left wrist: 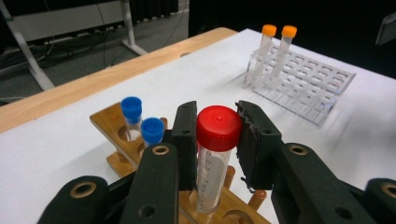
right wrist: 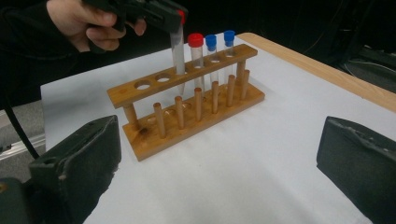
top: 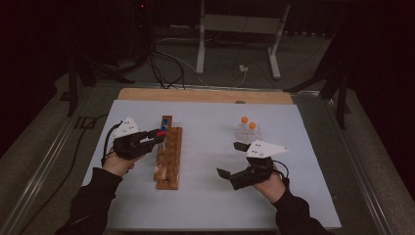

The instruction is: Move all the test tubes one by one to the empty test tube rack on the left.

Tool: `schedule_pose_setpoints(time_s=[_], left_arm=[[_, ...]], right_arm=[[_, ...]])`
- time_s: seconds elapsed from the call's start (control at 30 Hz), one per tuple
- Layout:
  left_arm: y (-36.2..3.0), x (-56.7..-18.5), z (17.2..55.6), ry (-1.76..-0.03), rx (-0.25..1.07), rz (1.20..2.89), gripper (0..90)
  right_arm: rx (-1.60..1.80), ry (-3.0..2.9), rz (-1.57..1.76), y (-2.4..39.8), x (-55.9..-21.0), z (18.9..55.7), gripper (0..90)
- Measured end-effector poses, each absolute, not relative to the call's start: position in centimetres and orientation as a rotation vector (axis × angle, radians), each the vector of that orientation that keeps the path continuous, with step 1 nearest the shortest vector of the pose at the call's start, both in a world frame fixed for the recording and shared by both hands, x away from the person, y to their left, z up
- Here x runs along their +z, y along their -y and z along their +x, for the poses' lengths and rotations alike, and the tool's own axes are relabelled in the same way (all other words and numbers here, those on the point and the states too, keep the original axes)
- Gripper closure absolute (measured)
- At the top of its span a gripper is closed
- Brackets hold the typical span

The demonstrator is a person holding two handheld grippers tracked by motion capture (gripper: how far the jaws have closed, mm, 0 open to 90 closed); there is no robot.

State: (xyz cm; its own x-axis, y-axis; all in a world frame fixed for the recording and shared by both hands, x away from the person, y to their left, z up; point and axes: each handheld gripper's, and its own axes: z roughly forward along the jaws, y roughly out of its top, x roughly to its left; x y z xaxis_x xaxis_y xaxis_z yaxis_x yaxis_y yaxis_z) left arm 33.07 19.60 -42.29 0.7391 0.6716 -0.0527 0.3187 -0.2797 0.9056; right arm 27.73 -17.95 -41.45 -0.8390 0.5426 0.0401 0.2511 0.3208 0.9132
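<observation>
Left gripper (left wrist: 219,140): jaws clamped on the red cap of a tube (left wrist: 212,172), held over the wooden rack (top: 169,156) at the left of the table, its tip in a top-rail hole, next to a racked red-capped tube (right wrist: 196,58) and two blue-capped tubes (right wrist: 219,49). Right gripper (top: 235,161): jaws wide apart, nothing between them, idle at near right, with the clear rack (left wrist: 303,81) and its two orange-capped tubes (top: 248,128) beyond. Risk: the tube hangs slightly tilted, so lowering may jam the tip on the rail or miss the base seat; the grip on the cap alone may let it swing or slip.
</observation>
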Motion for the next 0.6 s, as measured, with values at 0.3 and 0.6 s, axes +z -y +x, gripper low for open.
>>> schedule_pose_setpoints(time_s=[0.3, 0.6], left_arm=[[-19.4, -43.5, 33.3, -0.784, 0.4, 1.919, 71.3], [-19.3, -44.1, 33.3, -0.793, 0.392, 1.939, 71.3]], right_arm=[[1.518, -2.324, 0.714, 18.0, -41.5, 27.7, 0.3], [1.521, -2.331, 0.713, 18.0, -41.5, 27.7, 0.3]])
